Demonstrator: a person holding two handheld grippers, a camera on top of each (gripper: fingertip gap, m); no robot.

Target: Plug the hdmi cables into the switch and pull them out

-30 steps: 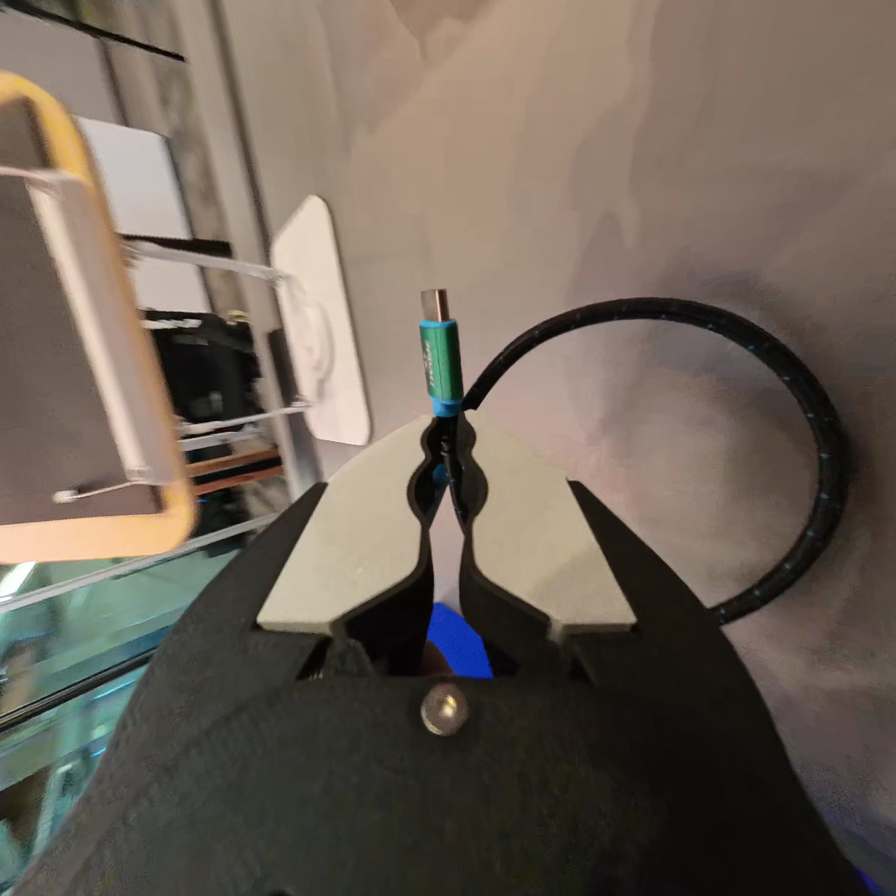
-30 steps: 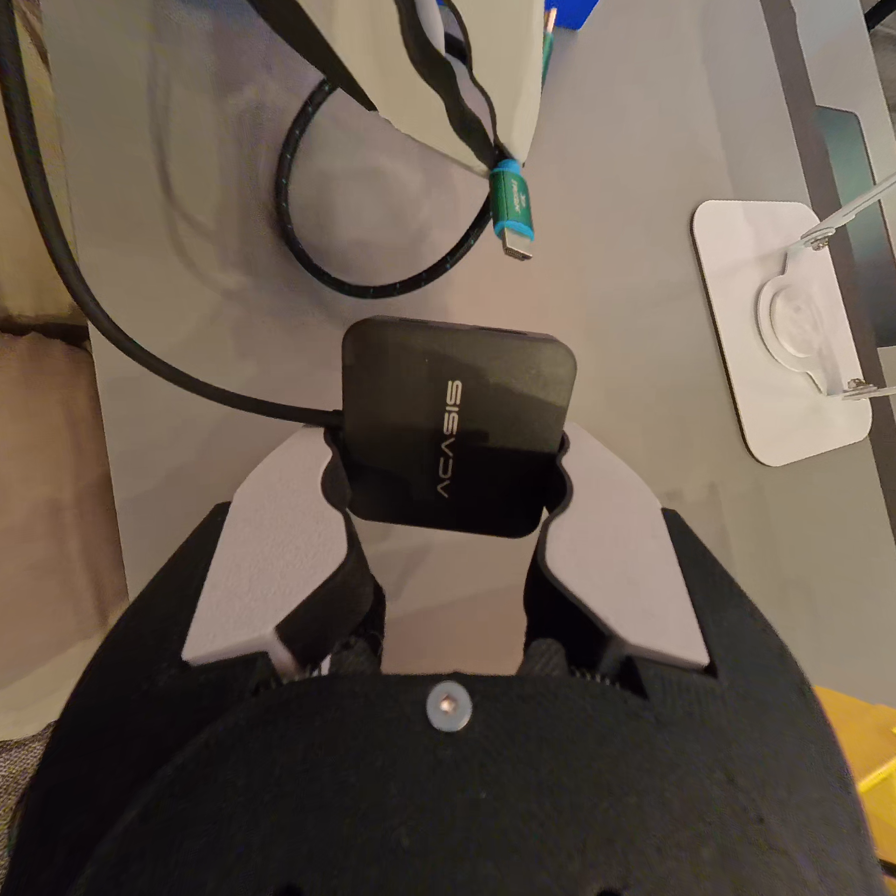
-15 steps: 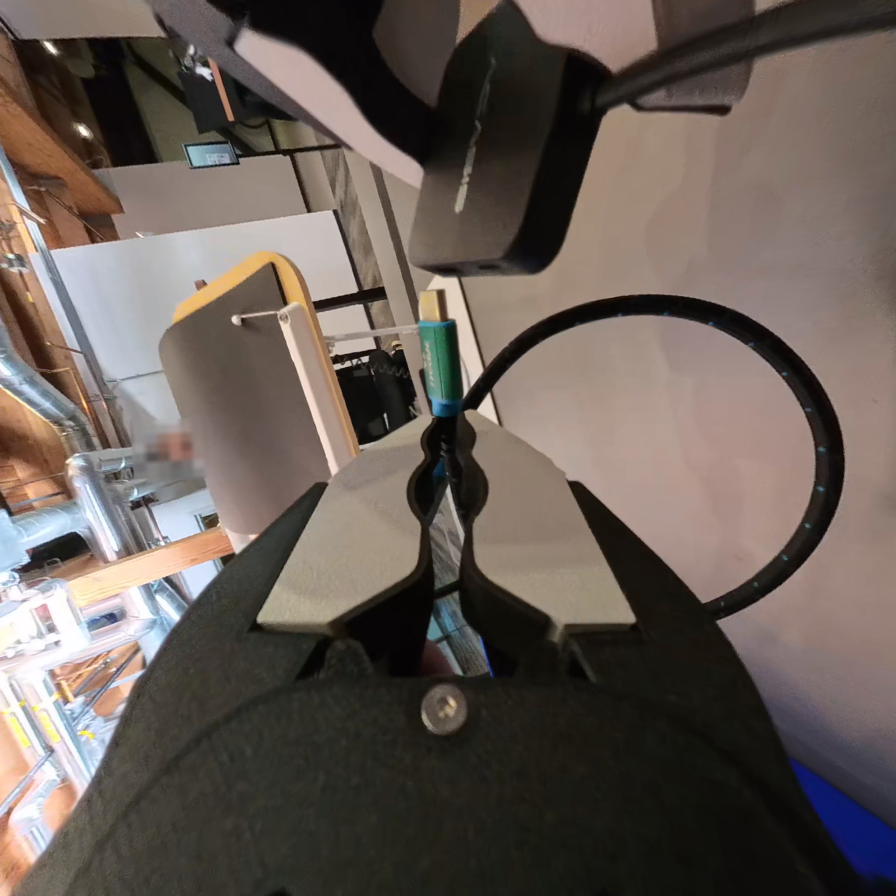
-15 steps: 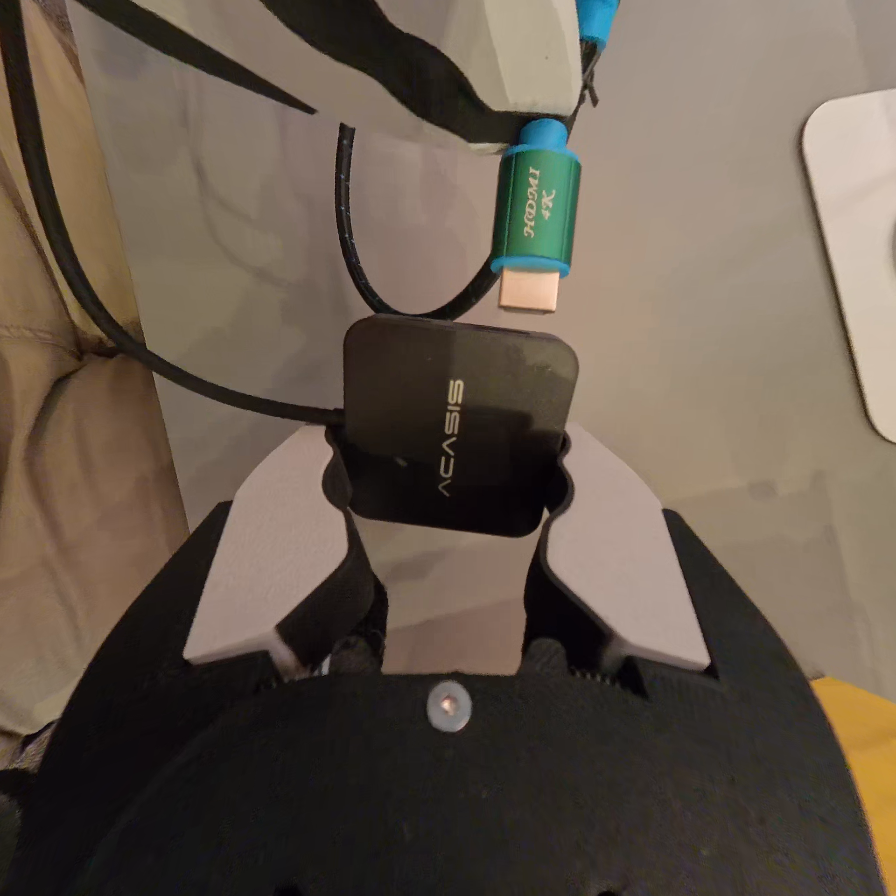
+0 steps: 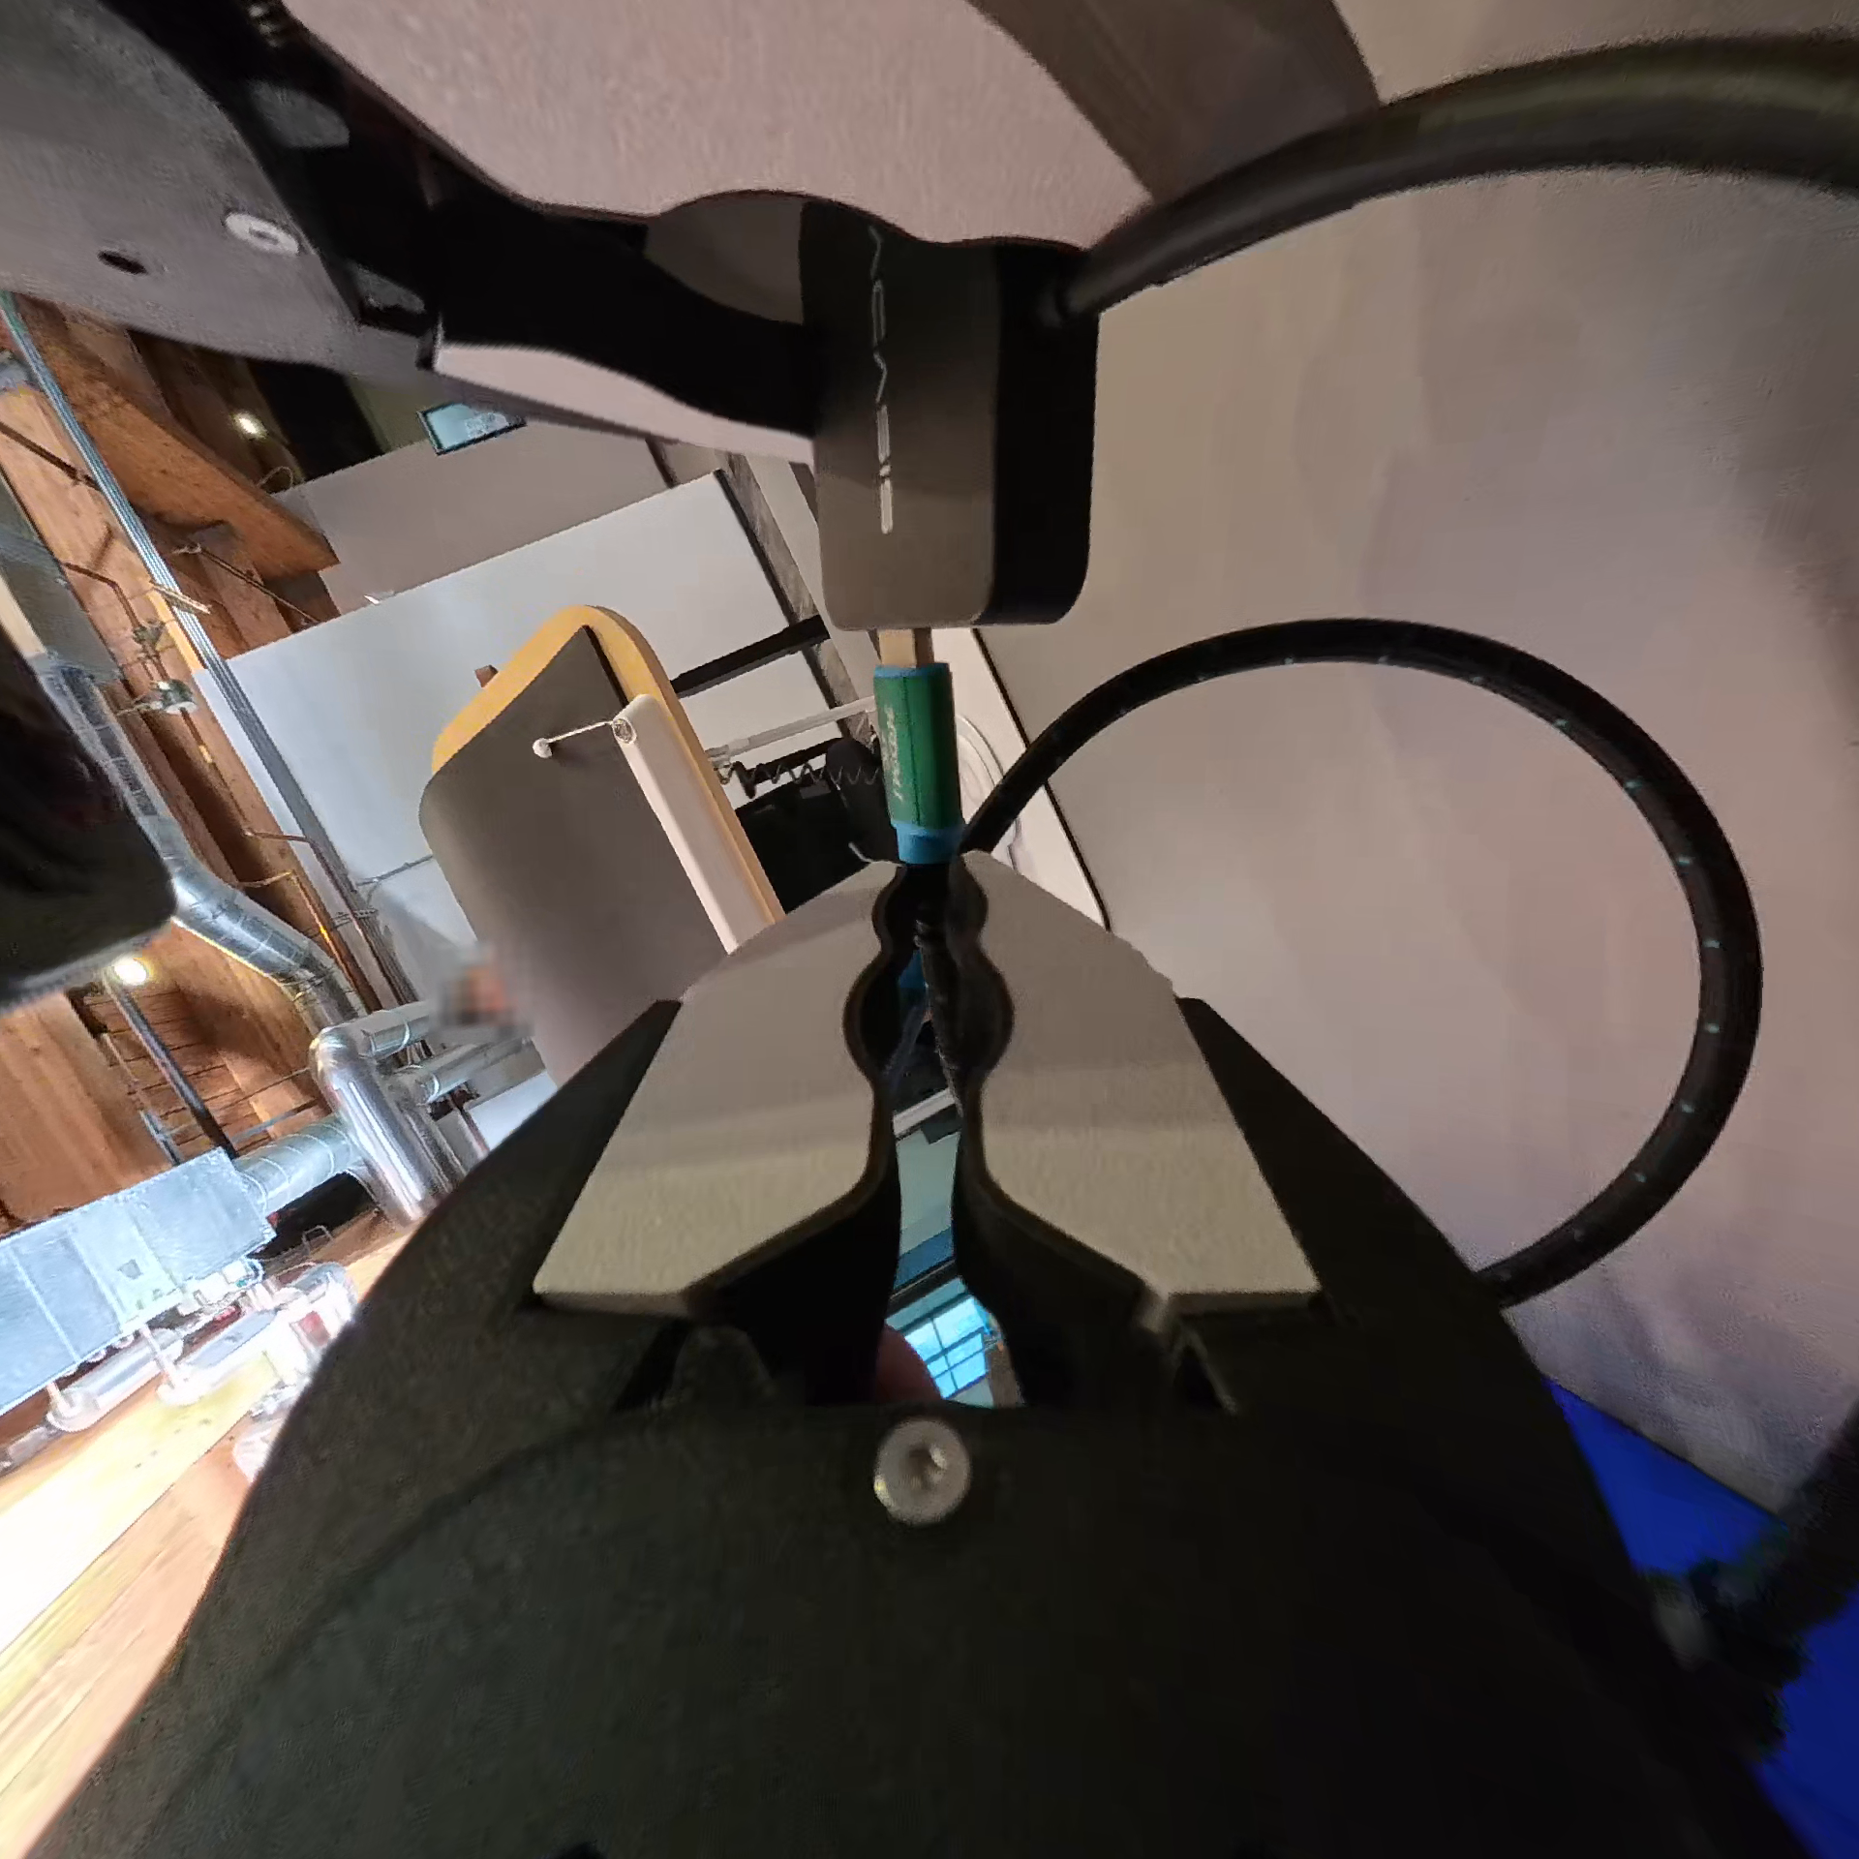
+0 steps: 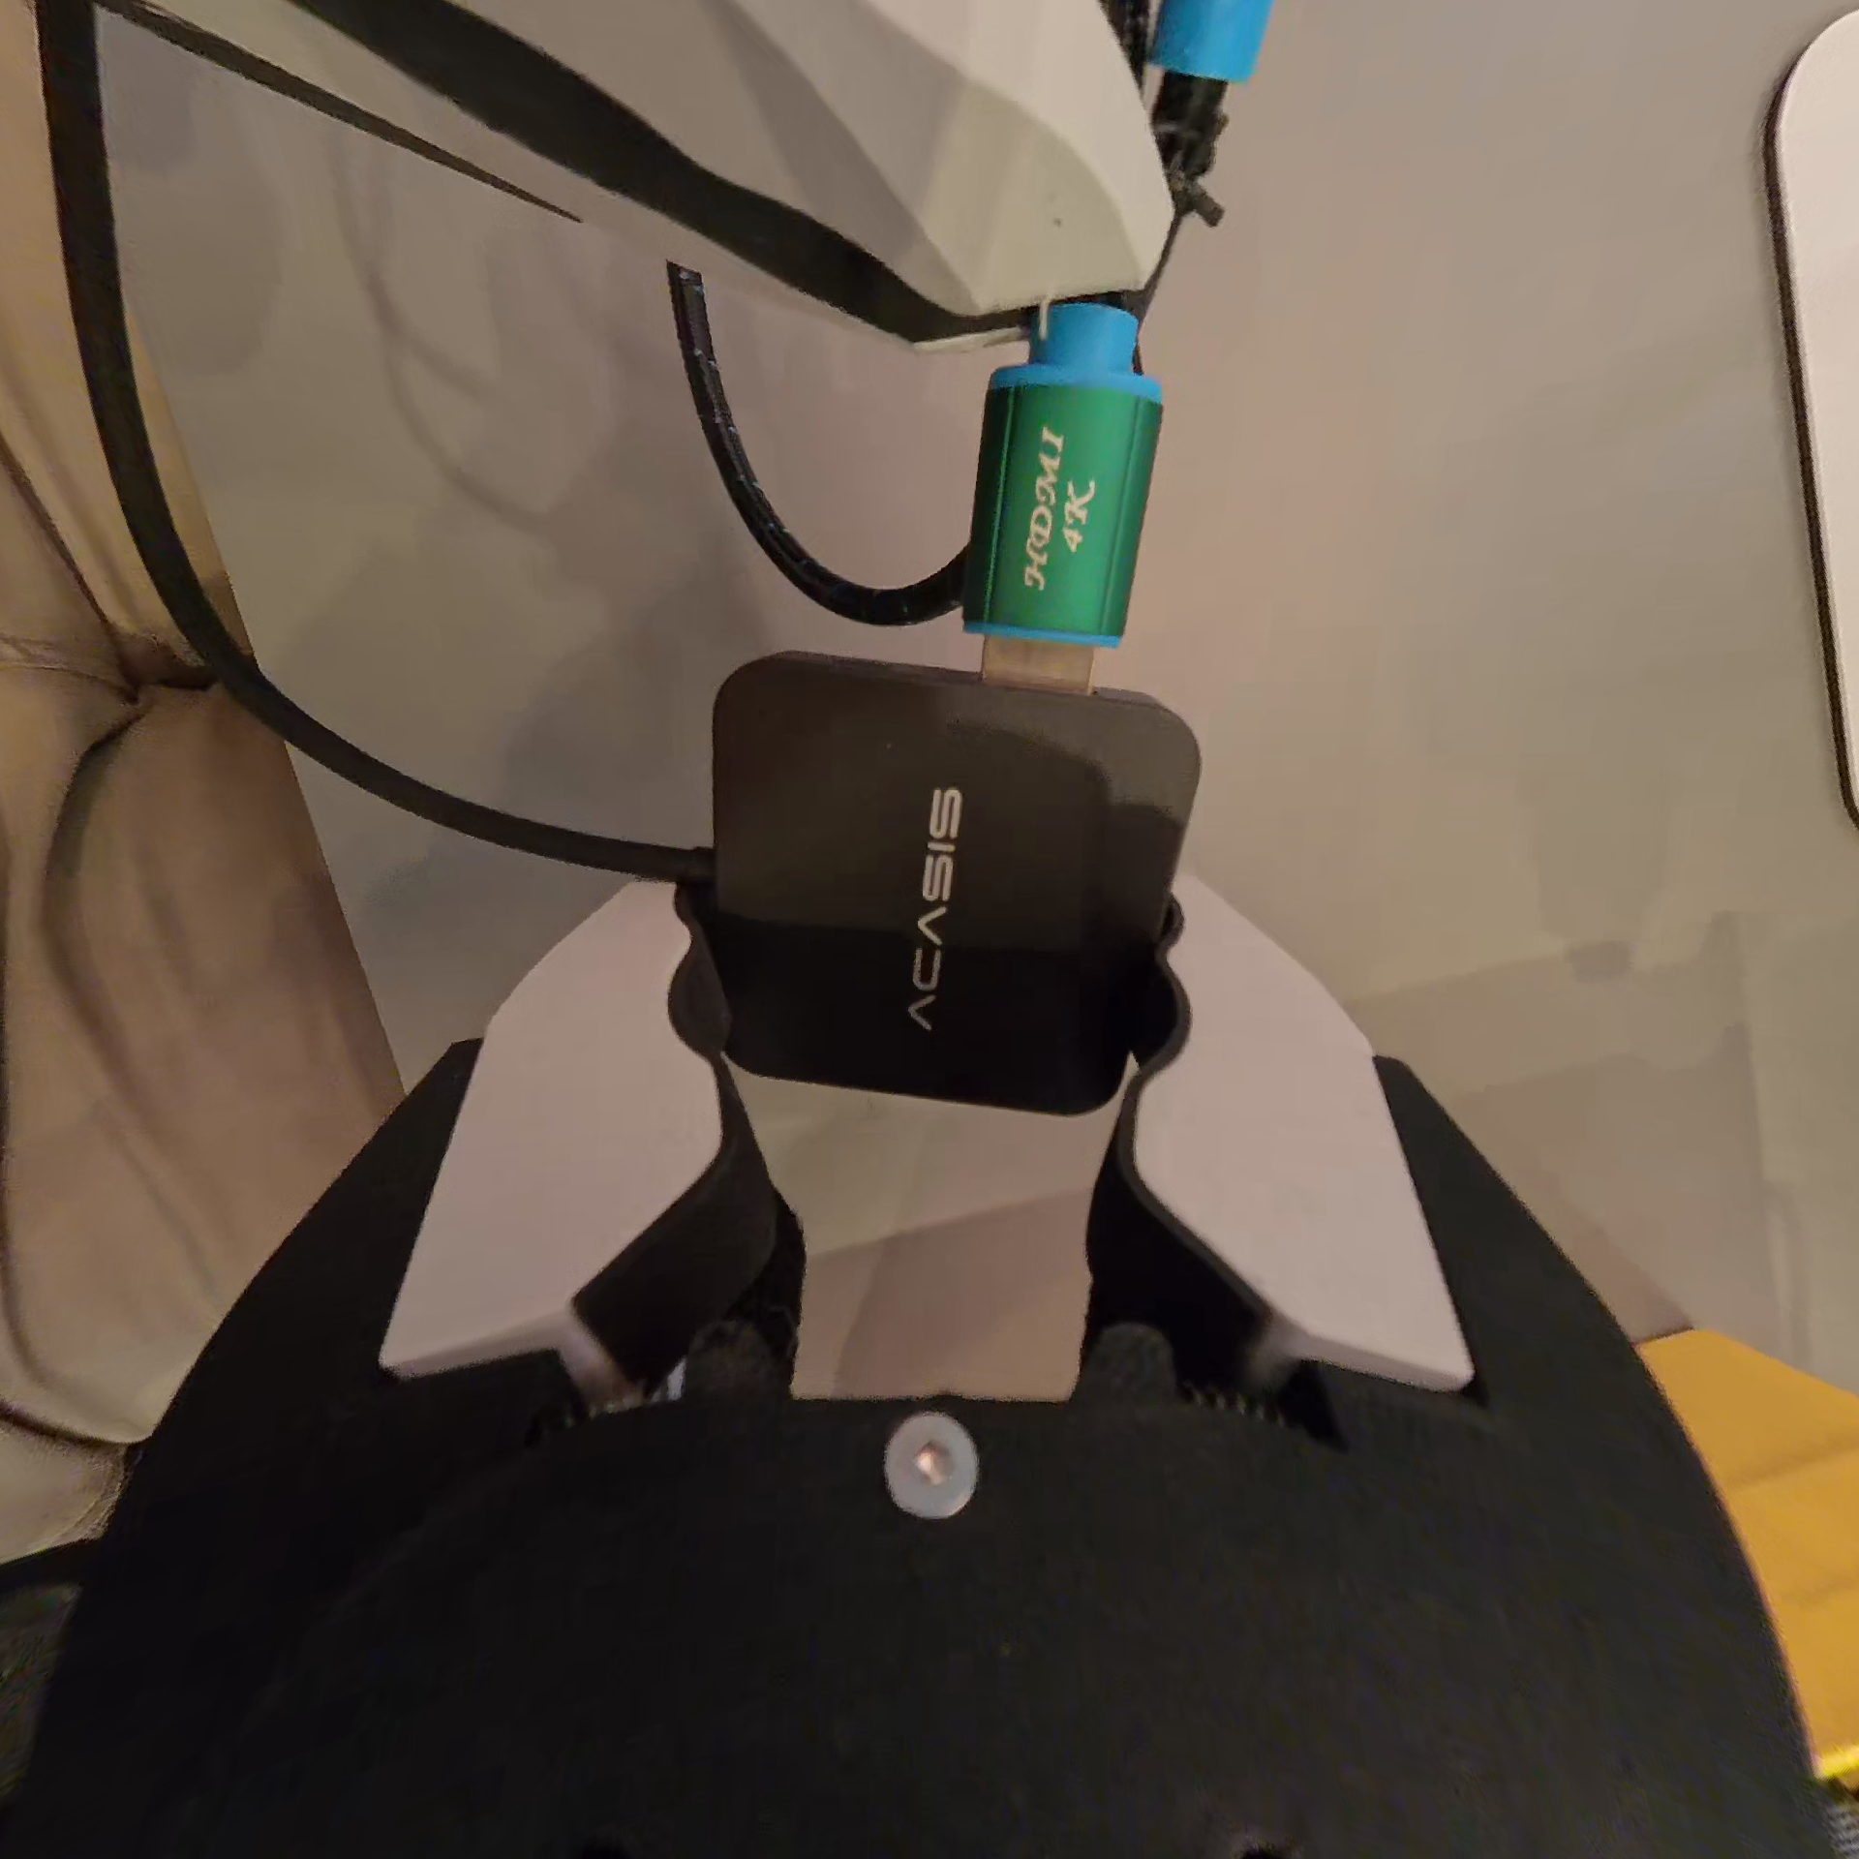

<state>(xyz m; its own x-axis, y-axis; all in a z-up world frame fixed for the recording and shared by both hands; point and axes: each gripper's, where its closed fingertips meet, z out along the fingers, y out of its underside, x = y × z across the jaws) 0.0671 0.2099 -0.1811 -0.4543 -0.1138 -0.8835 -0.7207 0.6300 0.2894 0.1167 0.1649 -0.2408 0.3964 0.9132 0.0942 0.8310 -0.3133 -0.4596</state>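
Note:
My right gripper (image 6: pixel 931 931) is shut on the black square switch (image 6: pixel 956 865) and holds it above the grey table; its own black cable (image 6: pixel 201 644) leaves its left side. My left gripper (image 5: pixel 925 885) is shut on the braided black HDMI cable (image 5: pixel 1700 966) just behind its green plug (image 5: pixel 910 765). The plug (image 6: pixel 1061 523) points at the switch's far edge, and its gold metal tip (image 6: pixel 1041 669) meets that edge on the right side. How deep the tip sits in the port is hidden. The switch (image 5: pixel 936 443) also shows in the left wrist view.
A white stand base (image 6: pixel 1821 402) lies on the grey table (image 6: pixel 1459 704) at the right. A beige cushion (image 6: pixel 131 956) is on the left. A yellow edge (image 6: pixel 1750 1428) sits at the lower right. A grey, orange-rimmed panel (image 5: pixel 563 805) and pipes show behind in the left wrist view. My right fingertips sit around 9 cm from my left ones.
The green plug and the switch have come together: a second ago they were apart, half a second ago a small gap remained, and now the metal tip touches the switch's edge.

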